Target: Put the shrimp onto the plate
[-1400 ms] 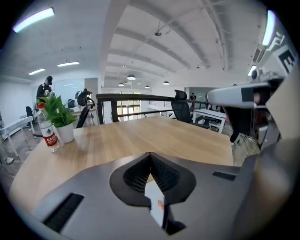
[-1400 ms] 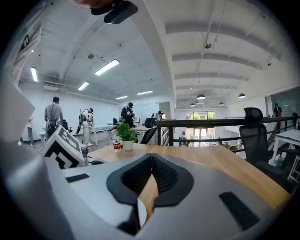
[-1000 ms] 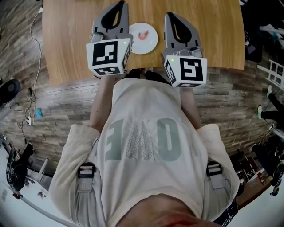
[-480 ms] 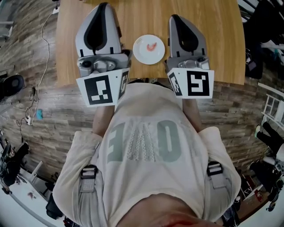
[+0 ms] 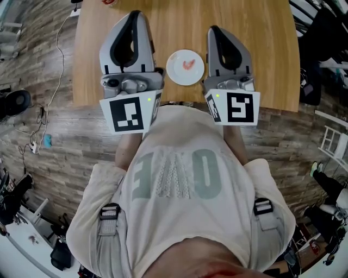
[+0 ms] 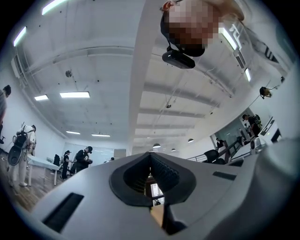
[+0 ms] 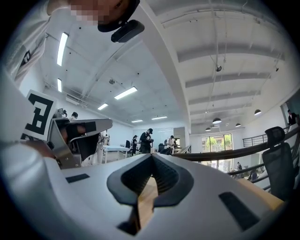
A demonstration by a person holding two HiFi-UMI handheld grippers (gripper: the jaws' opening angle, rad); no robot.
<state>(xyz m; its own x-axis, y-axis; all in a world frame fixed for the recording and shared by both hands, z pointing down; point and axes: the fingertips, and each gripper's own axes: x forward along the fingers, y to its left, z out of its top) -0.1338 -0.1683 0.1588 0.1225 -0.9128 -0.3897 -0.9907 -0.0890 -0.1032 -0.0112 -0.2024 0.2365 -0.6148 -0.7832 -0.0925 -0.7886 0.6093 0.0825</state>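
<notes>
Since a second ago both grippers have risen toward the head camera and tipped up, so their own views take in ceiling and room. The left gripper (image 5: 134,15) and right gripper (image 5: 214,29) are both narrow, jaws together, nothing held. The shrimp (image 5: 188,64) lies on the white plate (image 5: 175,74) on the counter (image 5: 266,49), between the two grippers, touching neither.

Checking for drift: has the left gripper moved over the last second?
Yes. The left gripper has drawn back toward the person: its marker cube, earlier over the table, now hangs past the near edge.
</notes>
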